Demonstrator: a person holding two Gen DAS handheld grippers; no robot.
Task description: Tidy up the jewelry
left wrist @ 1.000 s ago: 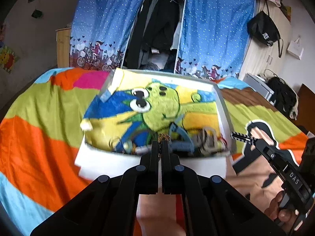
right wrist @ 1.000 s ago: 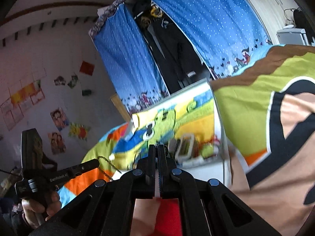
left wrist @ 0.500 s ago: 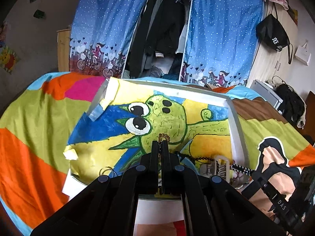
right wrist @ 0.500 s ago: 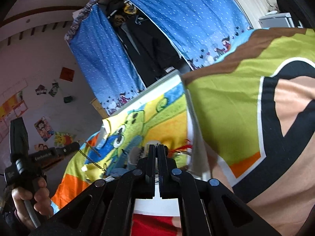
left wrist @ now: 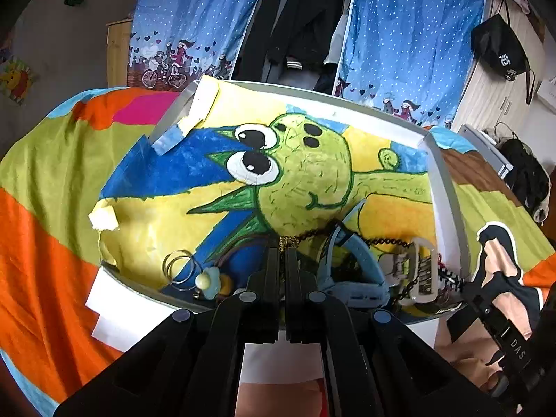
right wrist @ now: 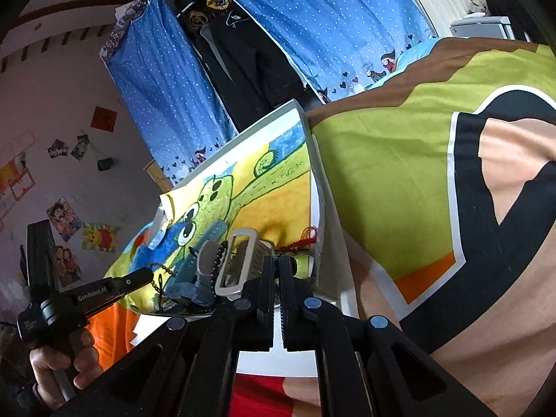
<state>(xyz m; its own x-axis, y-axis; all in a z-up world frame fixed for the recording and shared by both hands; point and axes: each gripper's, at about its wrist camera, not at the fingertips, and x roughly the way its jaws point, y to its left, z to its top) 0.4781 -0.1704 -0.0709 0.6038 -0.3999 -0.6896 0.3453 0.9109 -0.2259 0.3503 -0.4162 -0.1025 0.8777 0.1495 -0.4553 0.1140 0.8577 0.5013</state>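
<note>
Left wrist view, left gripper (left wrist: 285,250): I read its fingers clamped together on a gold chain (left wrist: 287,241), a short bunch of links showing at the tips, lower centre of the frame.
Left wrist view, tray (left wrist: 448,194): white-rimmed, lined with a cartoon drawing, resting on a bright bedspread (left wrist: 45,187).
Left wrist view, jewelry: piled along the tray's near edge; silver rings (left wrist: 179,266) lower left, a blue strap (left wrist: 358,260) and a dark bead chain (left wrist: 382,242) right of centre, a white buckle (left wrist: 422,267) further right.
Left wrist view, right gripper (left wrist: 448,276): tips at the tray's right corner, lower right.
Right wrist view, right gripper (right wrist: 277,260): fingers nearly together, nothing visibly between them; tips just before a red cord (right wrist: 305,239).
Right wrist view, left gripper (right wrist: 151,272): lower left, gold chain (right wrist: 160,278) dangling over the tray (right wrist: 321,187).
</note>
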